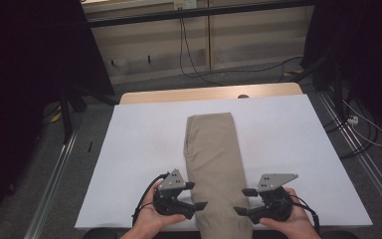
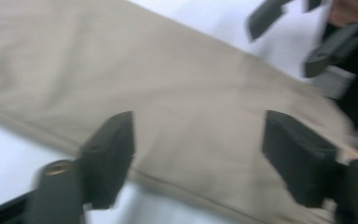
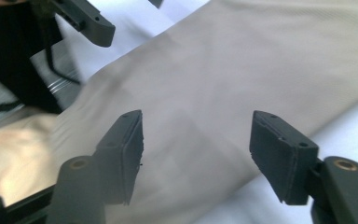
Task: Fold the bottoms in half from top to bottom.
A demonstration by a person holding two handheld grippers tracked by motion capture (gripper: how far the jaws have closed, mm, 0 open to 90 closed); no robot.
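- Folded beige cotton trousers (image 1: 213,164), a long narrow strip, lie mid-sheet on the white table cover (image 1: 288,144), running 12 to 6 o'clock, near end over the front edge
- Left gripper (image 1: 197,194) at the strip's 9 o'clock side, right gripper (image 1: 243,201) at 3; both sets of jaws spread wide, nothing held
- Judgement: light, limp, grippy cloth; will sag and unfold if lifted by one layer
- Pinch all layers at the near corners; layer count probably several, left gripper view is blurred

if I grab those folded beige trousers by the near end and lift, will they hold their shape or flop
The folded beige trousers would probably flop: they are soft woven cloth lying flat in layers, so the fold would likely sag open. Matte fabric should not slip much. Both the left gripper and right gripper stand open beside them.
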